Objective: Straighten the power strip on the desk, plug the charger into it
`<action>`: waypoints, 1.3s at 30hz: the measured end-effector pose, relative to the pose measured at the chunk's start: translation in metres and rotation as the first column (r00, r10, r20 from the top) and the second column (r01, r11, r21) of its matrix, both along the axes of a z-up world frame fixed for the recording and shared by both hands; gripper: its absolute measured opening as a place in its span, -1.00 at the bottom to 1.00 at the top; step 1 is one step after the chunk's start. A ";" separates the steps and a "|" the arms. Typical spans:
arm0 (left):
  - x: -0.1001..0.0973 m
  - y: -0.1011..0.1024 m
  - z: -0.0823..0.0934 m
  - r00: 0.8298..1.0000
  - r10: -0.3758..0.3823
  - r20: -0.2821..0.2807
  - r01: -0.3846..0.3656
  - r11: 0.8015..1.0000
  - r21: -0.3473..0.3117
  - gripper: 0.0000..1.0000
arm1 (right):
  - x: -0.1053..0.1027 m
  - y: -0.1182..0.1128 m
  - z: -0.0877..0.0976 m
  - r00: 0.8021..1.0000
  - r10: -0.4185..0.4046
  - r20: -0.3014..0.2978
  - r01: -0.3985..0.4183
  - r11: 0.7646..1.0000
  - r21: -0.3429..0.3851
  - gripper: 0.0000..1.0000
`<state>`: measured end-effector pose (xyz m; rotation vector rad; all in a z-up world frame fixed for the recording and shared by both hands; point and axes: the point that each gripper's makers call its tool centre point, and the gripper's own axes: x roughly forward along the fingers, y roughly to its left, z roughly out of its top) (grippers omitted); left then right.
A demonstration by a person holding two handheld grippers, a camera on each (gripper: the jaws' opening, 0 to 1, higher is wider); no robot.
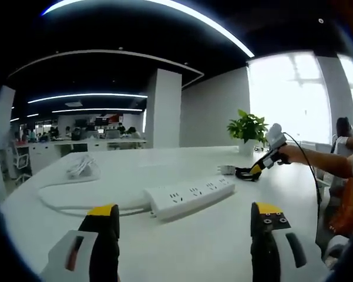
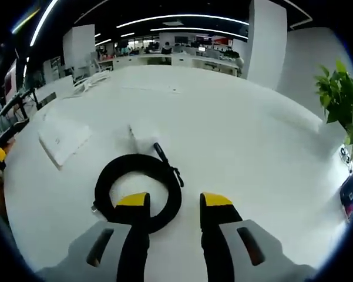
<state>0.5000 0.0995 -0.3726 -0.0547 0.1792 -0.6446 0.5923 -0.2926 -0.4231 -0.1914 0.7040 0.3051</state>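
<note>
Both sets of jaws stand apart, gripping nothing, as I read it. My left gripper (image 1: 185, 217) hovers near the power strip (image 1: 191, 196) on the desk (image 1: 223, 247); my right gripper (image 2: 174, 202) sits over the charger (image 2: 143, 134) and its coiled black cable (image 2: 138, 188), one jaw overlapping the coil.

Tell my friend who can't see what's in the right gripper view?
An open gripper hovers over a coiled black cable attached to a white charger on a white desk. A power strip lies to the left, a plant at right.
</note>
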 end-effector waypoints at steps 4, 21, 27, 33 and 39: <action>-0.001 0.000 0.000 1.000 -0.001 0.001 0.001 1.000 0.003 0.88 | -0.001 0.003 -0.002 1.000 0.010 -0.020 -0.010 1.000 -0.005 -0.47; -0.003 -0.001 0.000 1.000 -0.005 0.002 0.005 1.000 0.010 0.88 | -0.002 0.009 -0.004 0.996 0.058 -0.062 -0.063 0.993 -0.099 -0.81; -0.004 -0.002 0.000 1.000 -0.006 0.000 0.006 1.000 0.012 0.88 | -0.003 0.013 -0.005 0.995 0.084 -0.049 -0.090 0.985 -0.148 -0.86; -0.004 -0.002 0.001 1.000 -0.006 0.001 0.006 1.000 0.017 0.88 | -0.005 0.014 0.004 0.996 0.088 -0.004 -0.087 0.985 -0.151 -0.89; -0.004 -0.005 0.002 1.000 -0.012 0.004 0.012 1.000 0.017 0.88 | -0.002 0.021 0.033 0.986 0.138 0.095 -0.104 0.948 -0.299 -0.90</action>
